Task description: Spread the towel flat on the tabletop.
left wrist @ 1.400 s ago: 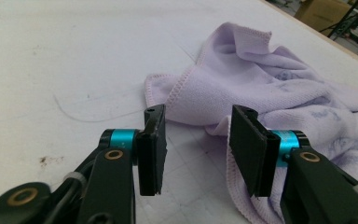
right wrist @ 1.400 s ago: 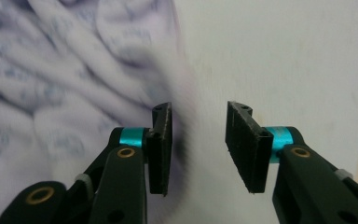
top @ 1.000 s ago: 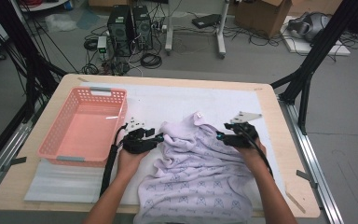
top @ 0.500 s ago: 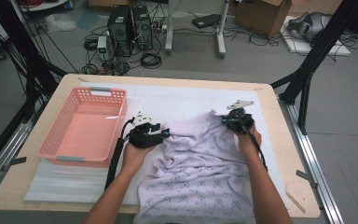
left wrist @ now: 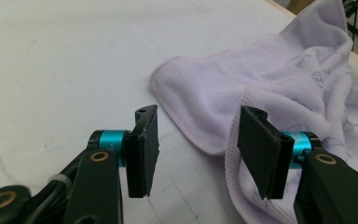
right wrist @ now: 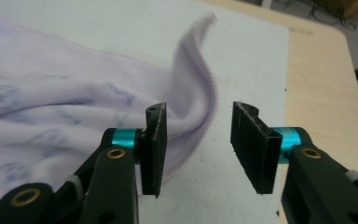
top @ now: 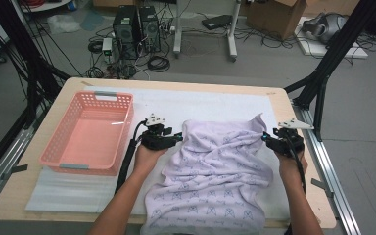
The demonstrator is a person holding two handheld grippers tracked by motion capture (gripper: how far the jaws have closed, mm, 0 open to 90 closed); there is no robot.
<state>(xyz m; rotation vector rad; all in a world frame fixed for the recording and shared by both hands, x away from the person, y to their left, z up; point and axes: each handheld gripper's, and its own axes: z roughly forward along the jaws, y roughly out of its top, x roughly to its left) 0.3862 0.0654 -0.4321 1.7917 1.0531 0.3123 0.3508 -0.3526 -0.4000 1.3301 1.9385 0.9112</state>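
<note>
A pink basket (top: 85, 132) sits at the left of the table (top: 34, 196), on a white mat (top: 200, 105). Just right of it, the left gripper (top: 178, 137) rests at the left edge of the lilac towel (top: 215, 181), jaws apart, gripping nothing. The towel lies rumpled mid-table, its near end at the front edge. At its far right corner, the right gripper (top: 266, 139) sits with jaws apart.

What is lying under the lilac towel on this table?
The lilac towel lies on a white mat, which rests on the wooden table. Mat shows around the towel's far edge. Whether anything else lies beneath the towel cannot be seen; the cloth covers it.
</note>
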